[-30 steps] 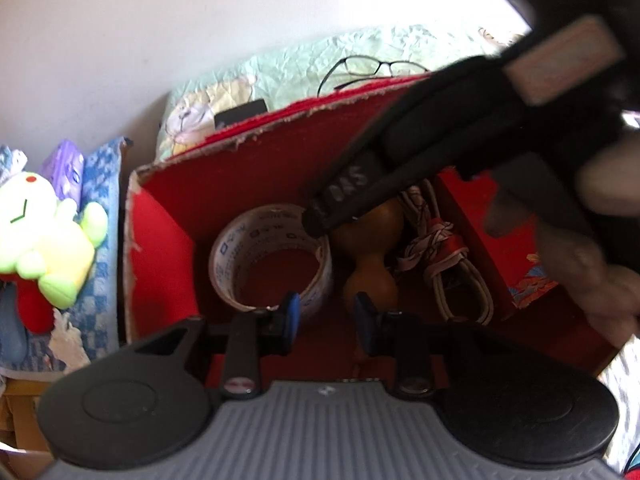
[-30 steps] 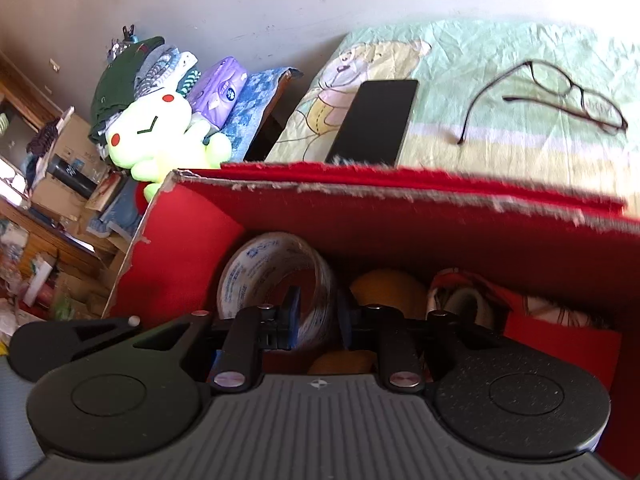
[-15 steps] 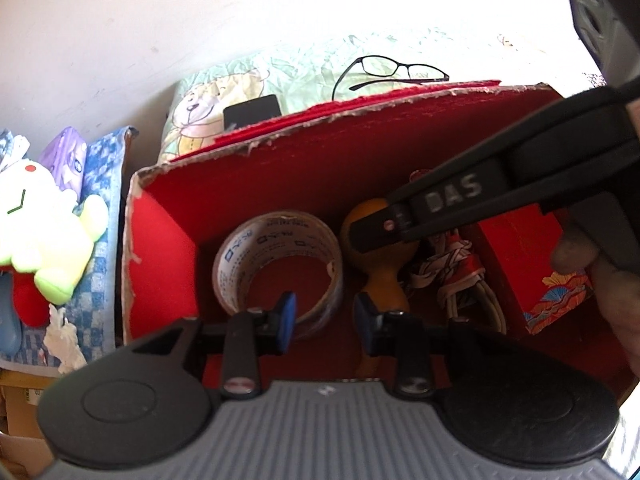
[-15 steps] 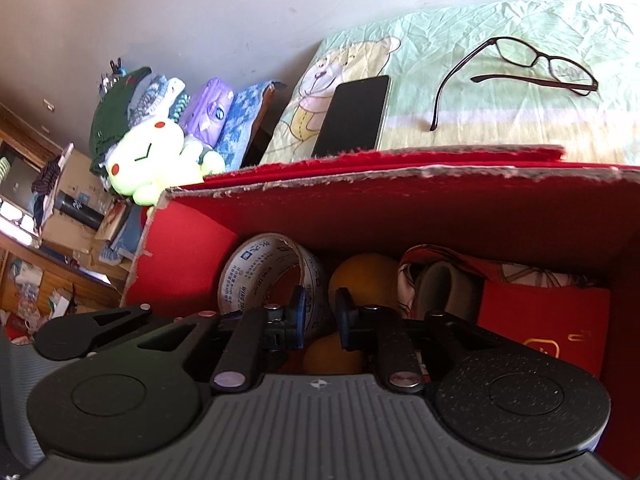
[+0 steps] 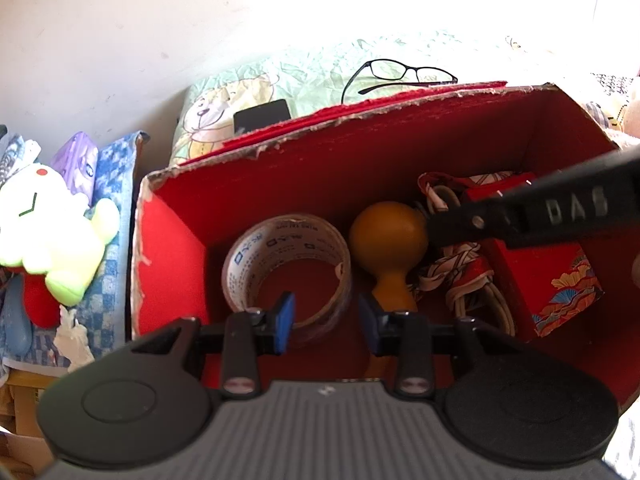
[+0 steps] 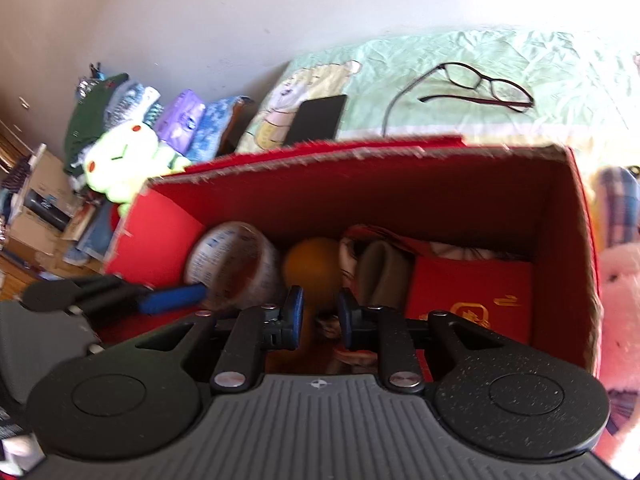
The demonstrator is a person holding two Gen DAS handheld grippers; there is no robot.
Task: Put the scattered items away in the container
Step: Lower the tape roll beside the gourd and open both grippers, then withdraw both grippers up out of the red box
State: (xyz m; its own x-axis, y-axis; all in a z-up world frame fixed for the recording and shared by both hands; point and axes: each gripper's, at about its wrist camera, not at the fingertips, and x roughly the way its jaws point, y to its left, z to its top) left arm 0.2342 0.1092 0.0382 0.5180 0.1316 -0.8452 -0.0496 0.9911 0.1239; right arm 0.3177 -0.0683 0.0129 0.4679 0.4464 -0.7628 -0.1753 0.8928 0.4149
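Note:
An open red cardboard box holds a clear tape roll, an orange gourd, a patterned strap bundle and a small red packet box. My left gripper is open and empty above the box's near side, over the tape roll and gourd. My right gripper is open and empty, hovering over the gourd; one of its fingers reaches in from the right in the left wrist view.
Behind the box, glasses and a black phone lie on a green bear-print bedsheet. A yellow-green plush and clutter sit at the left. A pink plush is at the right.
Both grippers have pulled back and up from the box. The right gripper's finger slid to the right, uncovering the gourd. The right jaws opened a little wider.

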